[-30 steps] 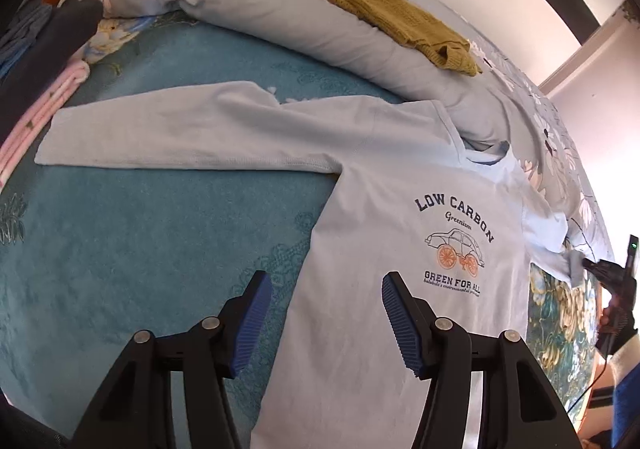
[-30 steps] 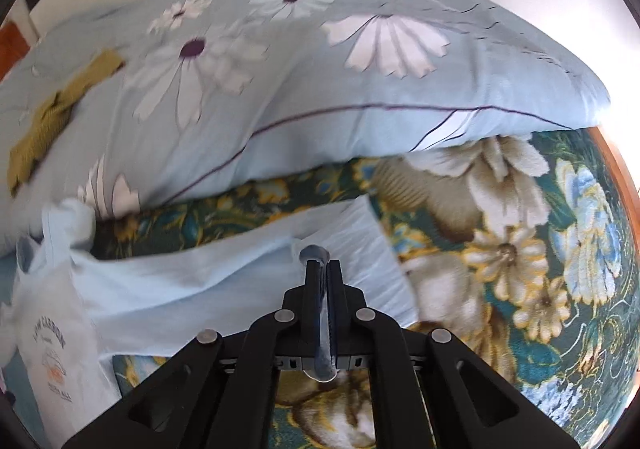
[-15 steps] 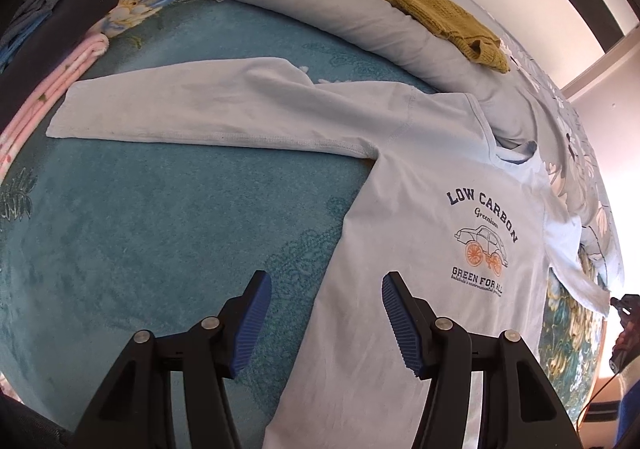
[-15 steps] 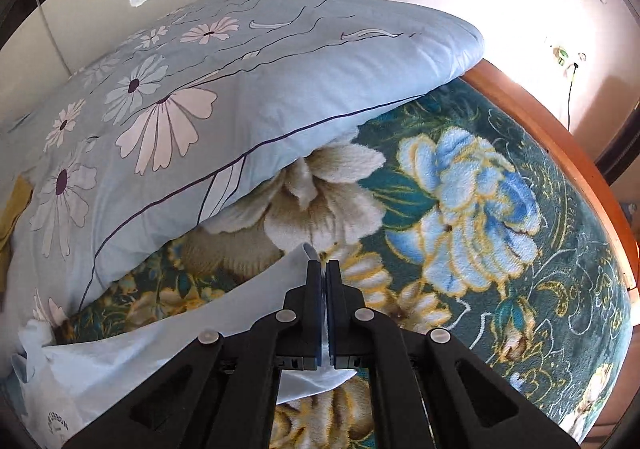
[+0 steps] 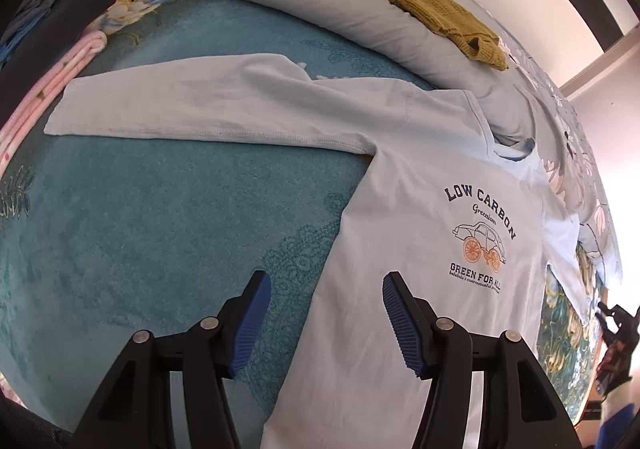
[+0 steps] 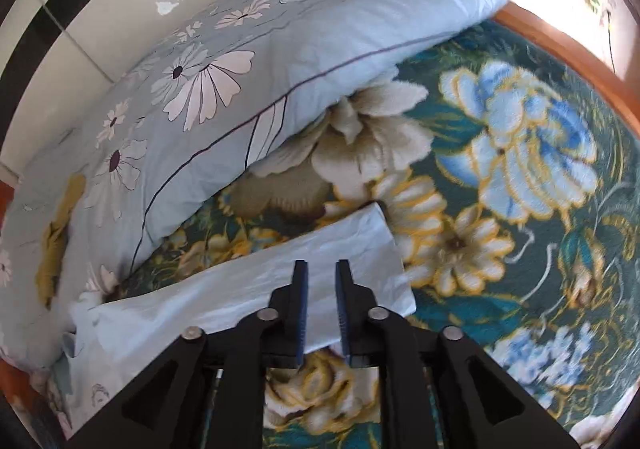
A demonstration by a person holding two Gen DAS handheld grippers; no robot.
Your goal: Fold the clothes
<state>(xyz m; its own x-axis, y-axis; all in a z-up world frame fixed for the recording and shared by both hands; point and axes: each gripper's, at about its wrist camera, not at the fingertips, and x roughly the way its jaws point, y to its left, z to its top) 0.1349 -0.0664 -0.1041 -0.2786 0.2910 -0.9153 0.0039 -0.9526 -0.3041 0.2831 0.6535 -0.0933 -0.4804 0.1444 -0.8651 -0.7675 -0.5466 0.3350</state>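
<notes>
The lower hem of the pale blue long-sleeved shirt runs off the bottom of the left wrist view behind the left gripper, so how far the body reaches is hidden, and its far sleeve shrinks to a thin strip at the right edge, where the right gripper shows only as a small dark shape. The shirt lies face up on the teal floral bedspread, the near sleeve stretched out to the left. Its chest print reads "LOW CARBON", "Greenism" in script, a line-drawn car with orange wheels, then "GREEN FOR ALL"; the tiny line beneath is too small to read. The left gripper hangs over the shirt's side edge with its blue pads spread wide, grasping nothing. In the right wrist view the right gripper has its jaws opening, a narrow gap between the pads, above the cuff end of the other sleeve, which lies flat on the bedspread; the pads seem clear of the cloth, though the fingers cover the spot. A mustard knit garment rests on the flowered blue duvet, and folded pink cloth is cut off at the left.
</notes>
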